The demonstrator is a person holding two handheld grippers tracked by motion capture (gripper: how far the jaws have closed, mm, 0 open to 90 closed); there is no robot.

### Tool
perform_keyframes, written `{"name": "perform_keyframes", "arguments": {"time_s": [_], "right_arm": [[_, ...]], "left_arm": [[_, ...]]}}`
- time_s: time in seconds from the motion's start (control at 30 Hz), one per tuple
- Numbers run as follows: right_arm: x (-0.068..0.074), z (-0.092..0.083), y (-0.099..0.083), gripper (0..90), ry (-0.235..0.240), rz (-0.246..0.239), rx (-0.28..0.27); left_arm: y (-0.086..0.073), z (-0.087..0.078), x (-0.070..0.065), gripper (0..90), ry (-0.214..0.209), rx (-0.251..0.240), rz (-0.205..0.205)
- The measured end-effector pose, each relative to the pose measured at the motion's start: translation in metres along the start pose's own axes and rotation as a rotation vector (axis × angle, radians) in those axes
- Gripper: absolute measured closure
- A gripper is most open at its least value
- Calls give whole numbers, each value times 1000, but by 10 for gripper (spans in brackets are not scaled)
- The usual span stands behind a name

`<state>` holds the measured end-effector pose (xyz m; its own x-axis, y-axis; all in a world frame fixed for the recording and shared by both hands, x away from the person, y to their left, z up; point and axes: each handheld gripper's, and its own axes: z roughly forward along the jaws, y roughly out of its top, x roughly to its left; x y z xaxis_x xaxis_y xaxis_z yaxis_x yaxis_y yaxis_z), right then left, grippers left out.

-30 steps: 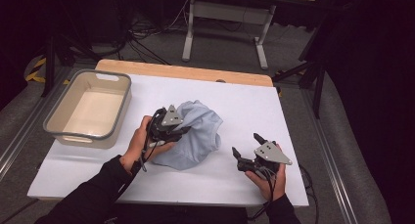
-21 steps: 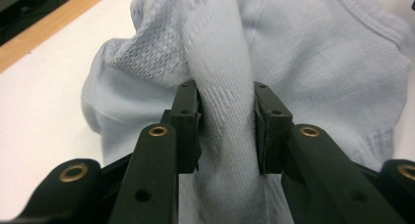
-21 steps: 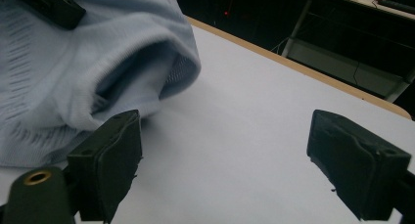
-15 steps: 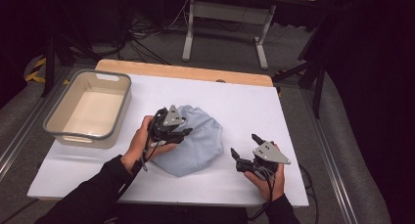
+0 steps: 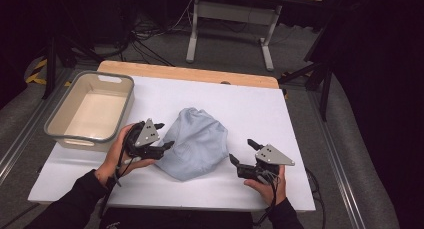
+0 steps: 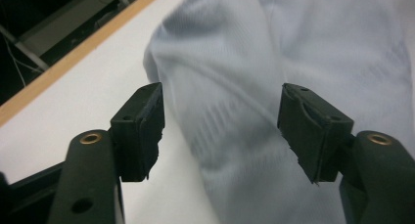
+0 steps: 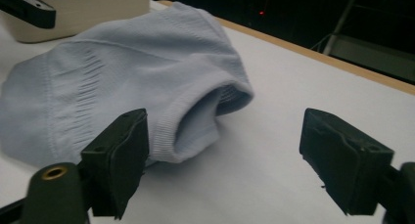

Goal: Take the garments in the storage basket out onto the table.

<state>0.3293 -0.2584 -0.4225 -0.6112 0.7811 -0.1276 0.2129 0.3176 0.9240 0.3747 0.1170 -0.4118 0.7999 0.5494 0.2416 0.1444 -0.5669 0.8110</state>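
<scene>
Dim room; grey carpet floor (image 5: 320, 109); metal desk frame (image 5: 230, 24) behind.

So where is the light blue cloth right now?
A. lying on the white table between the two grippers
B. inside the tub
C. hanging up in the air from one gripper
A: the light blue cloth lies bunched on the white table, left gripper and right gripper on either side.

One light-blue garment (image 5: 195, 143), one beige tub (image 5: 91, 111), one white table (image 5: 260, 109), and two claws: left claw (image 5: 164, 135), right claw (image 5: 242, 151).
</scene>
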Motion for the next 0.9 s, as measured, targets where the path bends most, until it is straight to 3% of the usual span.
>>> {"name": "perform_keyframes", "arguments": {"time_s": [0.1,0.2,0.23,0.33,0.57,0.73,0.9], "right_arm": [[5,3,1,243,31,-16,8],[10,10,2,309,78,-9,29],[11,11,2,325,82,-4,37],[13,17,3,342,77,-1,52],[18,26,1,437,73,-6,92],[14,30,-2,559,109,15,114],[13,32,-2,703,124,14,122]], "left_arm": [[-11,-2,-1,320,-18,7,-12],[-26,-3,-4,281,-38,49,-12],[-34,-3,-6,267,-67,61,-11],[-43,-3,-9,250,-70,76,-6],[-61,5,-7,241,-97,120,-64],[-62,11,-5,311,-115,133,-64],[-61,12,-4,557,-156,131,-63]]}}
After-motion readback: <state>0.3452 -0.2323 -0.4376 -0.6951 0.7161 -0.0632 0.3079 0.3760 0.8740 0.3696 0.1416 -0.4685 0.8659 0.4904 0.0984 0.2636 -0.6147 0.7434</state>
